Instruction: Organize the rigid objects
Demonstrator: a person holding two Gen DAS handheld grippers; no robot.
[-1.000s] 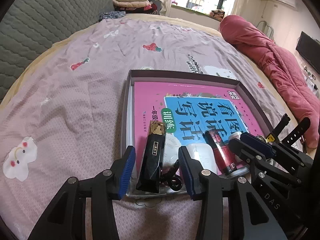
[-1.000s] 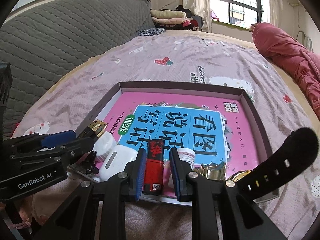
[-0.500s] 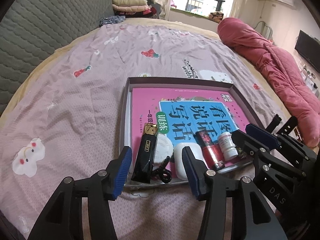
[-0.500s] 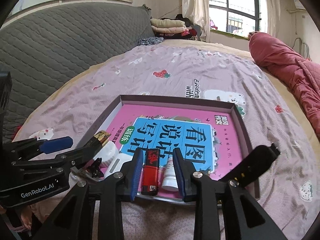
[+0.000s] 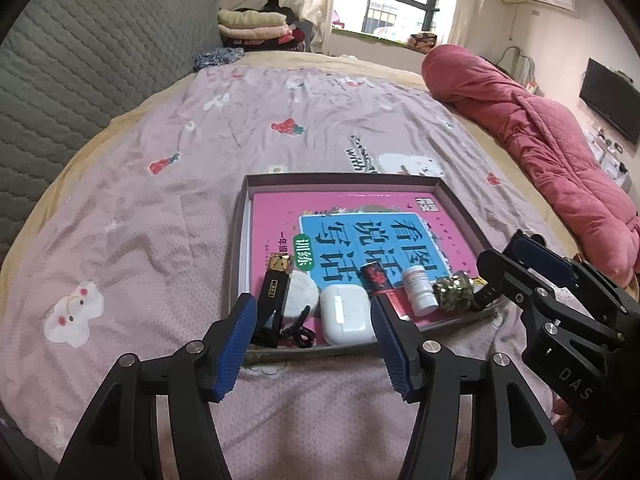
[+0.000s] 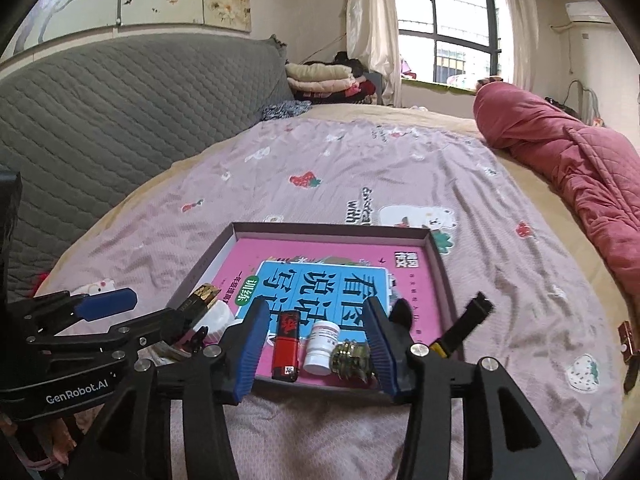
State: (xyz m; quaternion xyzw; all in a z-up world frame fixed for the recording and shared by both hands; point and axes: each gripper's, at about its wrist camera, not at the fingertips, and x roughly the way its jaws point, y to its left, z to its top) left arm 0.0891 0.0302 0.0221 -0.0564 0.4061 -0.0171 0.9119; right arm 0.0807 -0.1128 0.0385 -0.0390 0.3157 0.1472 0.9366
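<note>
Pink-lined tray [image 5: 240, 240] on bed, small objects rowed along its near edge. Left hand-held gripper [image 5: 312, 344] wide, empty; right hand-held gripper [image 6: 316, 350] likewise. Best approached low, straddling one item without nudging neighbours.

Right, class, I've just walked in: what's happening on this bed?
A person holds two grippers, both open and empty, short of a shallow box on the bed. The left gripper faces a white earbud case; the right gripper faces a red lighter and a small white bottle. All lie on a pink workbook.

Red quilt [image 5: 560, 136], folded blankets [image 6: 320, 76]
</note>
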